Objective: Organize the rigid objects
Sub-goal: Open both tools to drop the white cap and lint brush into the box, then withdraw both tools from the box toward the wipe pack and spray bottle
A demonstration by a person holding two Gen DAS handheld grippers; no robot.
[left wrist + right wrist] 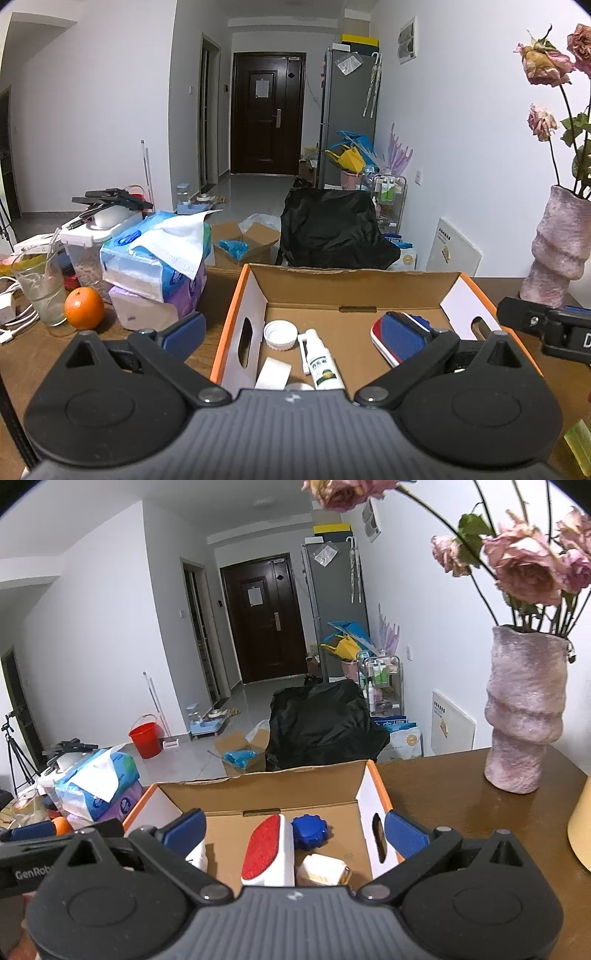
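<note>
- While both hand-held grippers hang over an open cardboard box [352,286] on a brown table [122,343], the one clear piece of writing is "GenRob", cut off, in white on the black body of the left gripper at 9 o'clock in the right wrist view.
- Print on the white spray bottle [320,367] lying in the box is too small to read; its label bears a green and yellow mark.
- Left gripper [295,338]: jaws spread wide, blue pads apart, nothing between them. One pad is outside the box's left wall, the other over a red, white and blue brush [397,341] at 3 o'clock.
- Right gripper [295,830]: jaws at their widest, holding nothing. One pad sits outside the box's right wall.
- Inside the box: a white screw cap [280,334] left of the spray bottle, a blue round lid [309,831] beside the brush, and a cream plug adapter [323,871] at 6 o'clock.
- Outside, at 9 o'clock: an orange [84,308], a glass [40,291] and tissue packs [159,258].
- A pink vase [524,709] of dried roses stands at 3 o'clock.
</note>
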